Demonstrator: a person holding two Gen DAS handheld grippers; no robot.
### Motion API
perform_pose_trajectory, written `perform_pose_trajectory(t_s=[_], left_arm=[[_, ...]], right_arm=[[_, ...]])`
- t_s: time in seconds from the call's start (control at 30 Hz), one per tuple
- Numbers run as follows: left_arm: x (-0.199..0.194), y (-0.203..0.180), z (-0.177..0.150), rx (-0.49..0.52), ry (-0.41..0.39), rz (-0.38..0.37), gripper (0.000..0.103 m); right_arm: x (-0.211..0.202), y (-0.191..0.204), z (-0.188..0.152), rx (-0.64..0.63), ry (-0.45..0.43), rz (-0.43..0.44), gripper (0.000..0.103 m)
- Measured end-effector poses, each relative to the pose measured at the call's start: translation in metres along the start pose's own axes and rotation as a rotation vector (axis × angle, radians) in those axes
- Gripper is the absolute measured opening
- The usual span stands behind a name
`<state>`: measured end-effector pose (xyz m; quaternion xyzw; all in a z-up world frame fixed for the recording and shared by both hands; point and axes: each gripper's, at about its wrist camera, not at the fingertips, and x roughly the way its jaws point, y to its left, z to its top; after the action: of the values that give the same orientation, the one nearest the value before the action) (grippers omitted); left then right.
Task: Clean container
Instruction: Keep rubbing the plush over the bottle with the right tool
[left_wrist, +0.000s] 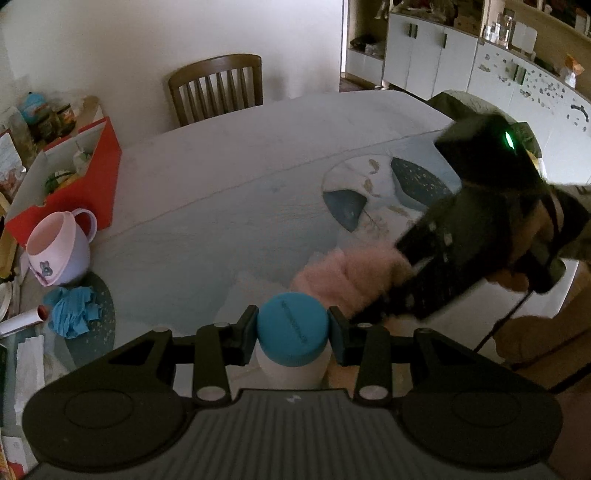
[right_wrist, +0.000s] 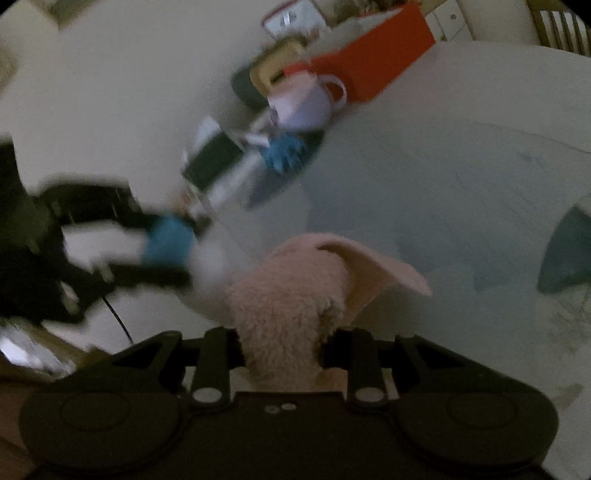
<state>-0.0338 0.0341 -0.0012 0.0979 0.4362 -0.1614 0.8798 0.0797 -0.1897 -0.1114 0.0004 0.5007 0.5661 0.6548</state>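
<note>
A white container with a blue lid (left_wrist: 291, 334) is clamped at the lid between the fingers of my left gripper (left_wrist: 292, 330), held above the table. The same container (right_wrist: 173, 247) appears blurred at the left of the right wrist view, with the left gripper (right_wrist: 162, 245) around it. My right gripper (right_wrist: 282, 347) is shut on a fluffy pink cloth (right_wrist: 291, 295); its fingertips are hidden by the cloth. In the left wrist view that pink cloth (left_wrist: 347, 277) hangs just right of and behind the lid, close to the container.
A light patterned table (left_wrist: 229, 192) lies below. At its left stand a pink and lilac mug (left_wrist: 59, 251), a crumpled blue cloth (left_wrist: 74, 312) and a red box (left_wrist: 70, 177). A wooden chair (left_wrist: 218, 86) stands behind. A hand (left_wrist: 513, 275) holds the right gripper.
</note>
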Motion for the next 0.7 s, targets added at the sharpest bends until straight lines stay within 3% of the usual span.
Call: perform_pose_trajectory(t_s=[0.1,0.37,0.7], left_arm=[[0.006,-0.002,0.007,0.015,0.000,-0.004,0.039],[0.032,-0.025,0.041,0.109,-0.013,-0.044,0.039],[0.072,-0.068,0.092,0.191,-0.088,-0.111,0.039]], right_arm=[[-0.002,0.003,-0.011,-0.026,0.017,-0.050,0.025],[-0.062,-0.017,-0.020,0.030,-0.129,-0.142,0.026],[-0.102,-0.049,-0.044,0.130,-0.223,-0.249,0.026]])
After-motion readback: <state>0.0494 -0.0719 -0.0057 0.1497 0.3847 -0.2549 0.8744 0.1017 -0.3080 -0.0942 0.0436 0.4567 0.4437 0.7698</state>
